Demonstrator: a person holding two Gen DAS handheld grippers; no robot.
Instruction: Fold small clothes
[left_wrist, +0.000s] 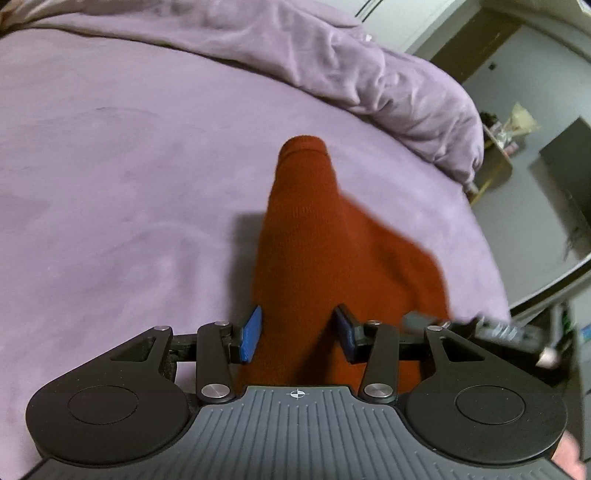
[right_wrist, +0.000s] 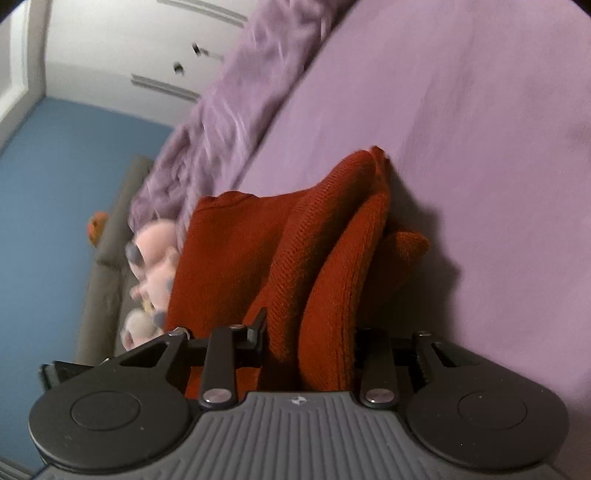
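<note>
Both fingers (left_wrist: 252, 338) around rust knit (left_wrist: 303, 236)

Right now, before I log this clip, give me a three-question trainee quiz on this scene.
1. True or false: the rust-red knitted garment lies flat on the lilac bed sheet.
2. Which grips it: A left gripper only, B right gripper only, C both?
3. What lies crumpled along the sheet's far edge?

Key: 1 false, it is lifted and bunched; 2 C; 3 a lilac blanket.
</note>
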